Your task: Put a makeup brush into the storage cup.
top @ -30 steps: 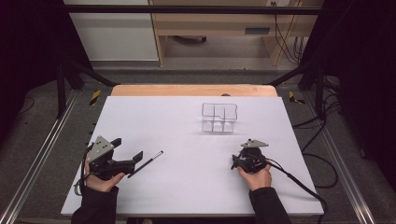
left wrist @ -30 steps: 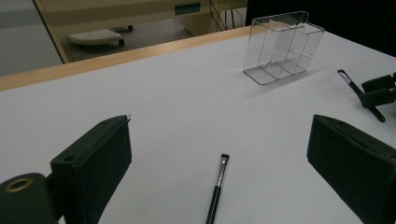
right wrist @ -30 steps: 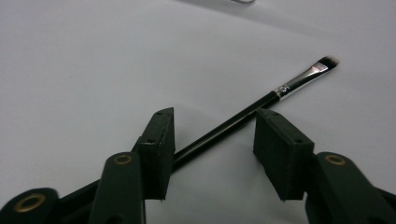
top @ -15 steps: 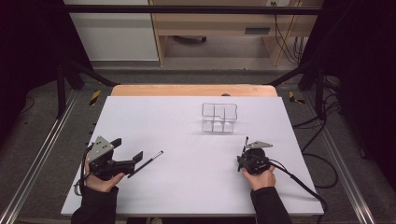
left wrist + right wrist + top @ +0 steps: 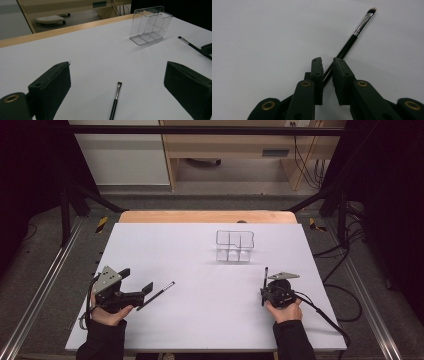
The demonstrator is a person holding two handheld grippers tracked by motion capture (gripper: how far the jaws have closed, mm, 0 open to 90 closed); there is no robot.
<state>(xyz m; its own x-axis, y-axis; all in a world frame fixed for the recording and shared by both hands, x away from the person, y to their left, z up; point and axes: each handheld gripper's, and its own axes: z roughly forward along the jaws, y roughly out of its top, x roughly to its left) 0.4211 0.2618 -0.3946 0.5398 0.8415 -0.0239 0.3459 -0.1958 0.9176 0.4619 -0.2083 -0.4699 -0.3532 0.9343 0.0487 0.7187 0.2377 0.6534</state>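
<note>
Step in hand: right gripper [image 5: 327,62] jaws just closing, nipping brush [image 5: 352,41] handle at table [image 5: 200,250] right side. Left gripper [image 5: 117,82] gaping, empty, second brush [image 5: 115,102] lying between jaws. Next, likely: lift brush toward clear holder [image 5: 235,245], keeping grip firm.

I see a flat white rectangular table top [image 5: 200,255] with a strip of pale wood edging [image 5: 207,216] along its far side. Right of centre, toward the far edge, a clear plastic box with upright dividers [image 5: 234,246] stands on the white surface. Near my left side a thin black-handled makeup brush [image 5: 159,294] lies flat on it, its bristle tip pointing away toward the box.
</note>
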